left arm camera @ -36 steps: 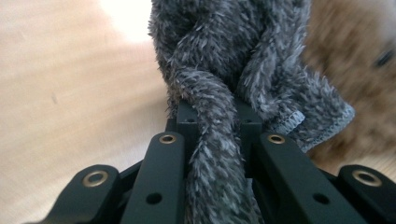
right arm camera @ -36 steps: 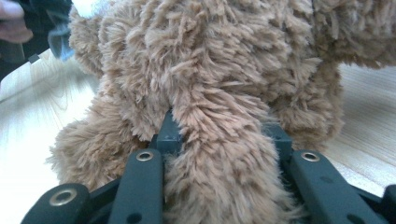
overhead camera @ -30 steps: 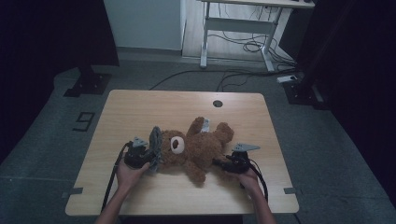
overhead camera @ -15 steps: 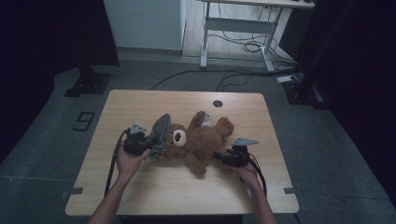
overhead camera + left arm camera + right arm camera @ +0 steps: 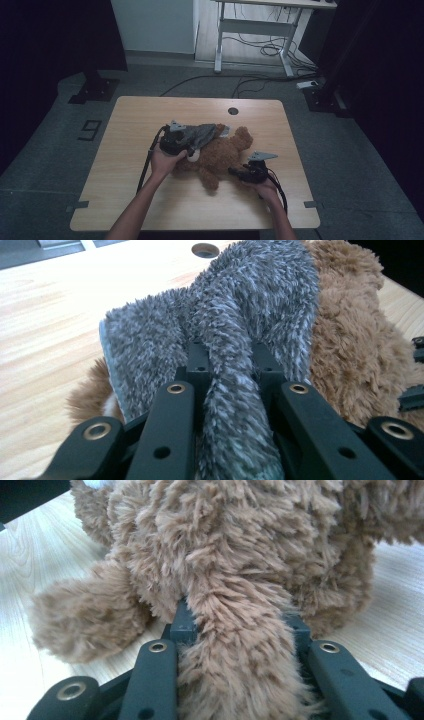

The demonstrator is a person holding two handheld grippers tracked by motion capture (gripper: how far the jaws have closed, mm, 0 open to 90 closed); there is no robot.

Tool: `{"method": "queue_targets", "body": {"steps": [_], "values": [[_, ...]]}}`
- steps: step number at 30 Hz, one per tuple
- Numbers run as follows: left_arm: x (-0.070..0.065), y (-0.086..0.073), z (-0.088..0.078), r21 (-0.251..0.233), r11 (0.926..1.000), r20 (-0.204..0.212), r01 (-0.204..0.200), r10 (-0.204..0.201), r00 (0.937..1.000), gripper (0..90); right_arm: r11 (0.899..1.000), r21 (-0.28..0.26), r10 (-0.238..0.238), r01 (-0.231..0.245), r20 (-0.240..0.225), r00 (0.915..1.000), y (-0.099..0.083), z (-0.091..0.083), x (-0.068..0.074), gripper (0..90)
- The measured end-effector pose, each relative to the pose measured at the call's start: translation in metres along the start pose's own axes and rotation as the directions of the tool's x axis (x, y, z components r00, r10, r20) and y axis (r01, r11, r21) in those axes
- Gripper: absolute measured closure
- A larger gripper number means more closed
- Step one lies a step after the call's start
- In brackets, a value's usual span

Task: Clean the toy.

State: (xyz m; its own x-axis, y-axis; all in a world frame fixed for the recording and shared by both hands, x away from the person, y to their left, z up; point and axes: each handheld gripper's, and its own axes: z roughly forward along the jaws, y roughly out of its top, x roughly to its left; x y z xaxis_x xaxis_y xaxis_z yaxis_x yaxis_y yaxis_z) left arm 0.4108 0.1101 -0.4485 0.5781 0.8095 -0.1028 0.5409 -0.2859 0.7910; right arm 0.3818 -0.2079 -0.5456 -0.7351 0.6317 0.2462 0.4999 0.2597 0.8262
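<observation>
Right gripper (image 5: pixel 239 173) near table's front edge, jaws clamped on a limb of the brown teddy bear (image 5: pixel 220 156). Bear lies mid-table (image 5: pixel 125 200). Left gripper (image 5: pixel 192 148) at bear's head end, jaws pinching a fold of grey fuzzy cloth (image 5: pixel 225 325) draped over bear. Grommet hole (image 5: pixel 233 111) beyond.

From above, my room was dim and slightly soft, black at both sides with pale light only on the far wall, while my bench (image 5: pixel 125 165) lay evenly lit, and my claw cameras gave brighter, sharp close-ups.
</observation>
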Motion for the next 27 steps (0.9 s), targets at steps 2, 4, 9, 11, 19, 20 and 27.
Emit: {"method": "queue_targets", "body": {"steps": [2,4,9,11,19,20,27], "values": [[0.001,-0.005,-0.002,0.003,1.0,0.007,-0.007,0.007,1.0,76.3,1.0,0.004,0.002,-0.002,0.001,1.0,0.0,0.0,0.001,62.2],[0.001,-0.011,-0.005,0.008,0.9999,0.02,-0.01,0.009,0.9998,76.7,1.0,0.018,0.001,-0.001,-0.001,1.0,0.0,0.0,0.002,60.4],[-0.004,-0.028,-0.012,0.004,0.9996,0.042,-0.027,0.027,0.9988,77.2,0.999,0.049,-0.014,0.014,0.006,0.9999,0.003,-0.004,0.005,44.1],[-0.005,-0.032,-0.014,-0.007,0.9996,0.044,-0.026,0.026,0.9987,77.2,0.999,0.052,-0.013,0.013,0.012,0.9998,0.004,-0.007,0.004,38.2],[-0.008,-0.043,-0.019,-0.035,0.9991,0.05,-0.023,0.025,0.9984,77.3,0.995,-0.097,0.021,-0.017,0.038,0.9991,0.02,-0.025,0.011,26.8],[-0.009,-0.044,-0.02,-0.038,0.999,0.05,-0.023,0.025,0.9984,77.3,0.996,-0.091,0.019,-0.015,0.041,0.999,0.022,-0.023,0.012,26.3],[-0.011,-0.049,-0.023,-0.05,0.9984,0.052,-0.026,0.028,0.9983,77.3,0.999,-0.033,0.041,-0.041,0.003,0.9992,0.012,-0.004,0.014,41.7]]}}
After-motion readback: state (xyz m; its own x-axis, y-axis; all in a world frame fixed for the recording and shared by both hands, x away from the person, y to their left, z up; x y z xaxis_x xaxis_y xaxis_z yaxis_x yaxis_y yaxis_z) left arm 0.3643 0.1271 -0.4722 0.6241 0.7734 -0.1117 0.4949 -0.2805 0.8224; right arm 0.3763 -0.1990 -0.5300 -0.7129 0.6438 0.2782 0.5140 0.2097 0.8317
